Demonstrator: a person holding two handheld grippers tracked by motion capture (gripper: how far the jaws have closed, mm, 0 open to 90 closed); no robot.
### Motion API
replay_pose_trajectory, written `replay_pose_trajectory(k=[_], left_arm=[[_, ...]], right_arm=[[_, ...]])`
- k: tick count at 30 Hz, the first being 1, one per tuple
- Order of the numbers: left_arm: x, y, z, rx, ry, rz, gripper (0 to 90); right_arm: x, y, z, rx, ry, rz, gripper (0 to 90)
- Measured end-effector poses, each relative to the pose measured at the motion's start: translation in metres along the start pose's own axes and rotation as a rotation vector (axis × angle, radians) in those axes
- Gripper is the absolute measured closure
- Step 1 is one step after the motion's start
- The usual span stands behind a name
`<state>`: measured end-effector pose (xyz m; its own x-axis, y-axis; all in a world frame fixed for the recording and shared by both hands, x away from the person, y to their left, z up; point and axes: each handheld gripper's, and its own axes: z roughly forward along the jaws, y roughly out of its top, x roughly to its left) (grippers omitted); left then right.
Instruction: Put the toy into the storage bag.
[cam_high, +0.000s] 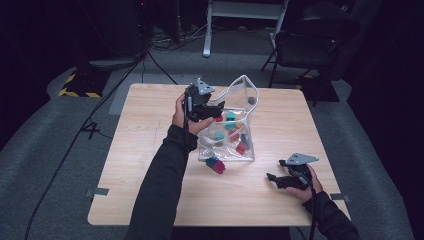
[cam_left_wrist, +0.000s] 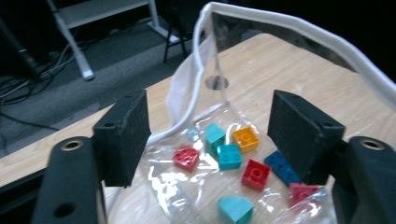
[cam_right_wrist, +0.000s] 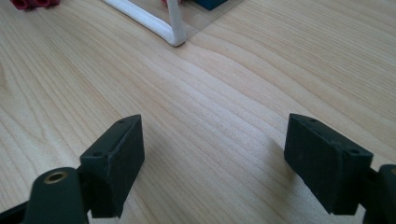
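Hovering over the mouth of a clear plastic bag (cam_high: 235, 125) with white edging, the left gripper (cam_high: 212, 111) points into it, its jaws apart with nothing pressed between them. The bag lies near the middle of the wooden table (cam_high: 150, 150), its open rim (cam_left_wrist: 289, 28) standing up at the far end. Inside it lie small toy bricks (cam_left_wrist: 229, 156) (red, teal, orange and blue), loose on the bag's bottom. One more red and blue brick (cam_high: 216, 165) sits on the table just outside the bag's near edge. The right gripper (cam_high: 275, 179) rests low on the table near the person's side, well apart from the bag, jaws wide apart over bare wood. A dark chair (cam_high: 315, 42) stands beyond the table.
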<state>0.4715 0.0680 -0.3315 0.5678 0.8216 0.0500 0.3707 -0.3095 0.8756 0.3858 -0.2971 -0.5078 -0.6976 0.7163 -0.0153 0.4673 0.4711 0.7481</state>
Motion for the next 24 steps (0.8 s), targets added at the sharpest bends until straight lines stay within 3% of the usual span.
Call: replay_pose_trajectory(k=[6, 12, 18, 21, 24], left_arm=[[0.016, -0.005, -0.014, -0.002, 0.058, -0.02, 25.4], [0.033, -0.015, -0.033, -0.005, 0.071, -0.018, 17.3], [0.052, -0.027, -0.05, -0.018, 0.083, -0.04, 15.7], [0.057, -0.034, -0.055, -0.011, 0.126, -0.043, 15.9], [0.064, -0.043, -0.058, 0.007, 0.138, -0.035, 15.8]], right_arm=[[0.0, 0.0, 0.0, 0.0, 0.0, 0.001, 20.5], [0.0, 0.0, 0.0, 0.0, 0.0, 0.001, 20.5], [0.0, 0.0, 0.0, 0.0, 0.0, 0.001, 20.5], [0.0, 0.0, 0.0, 0.0, 0.0, 0.001, 20.5], [0.0, 0.0, 0.0, 0.0, 0.0, 0.001, 20.4]])
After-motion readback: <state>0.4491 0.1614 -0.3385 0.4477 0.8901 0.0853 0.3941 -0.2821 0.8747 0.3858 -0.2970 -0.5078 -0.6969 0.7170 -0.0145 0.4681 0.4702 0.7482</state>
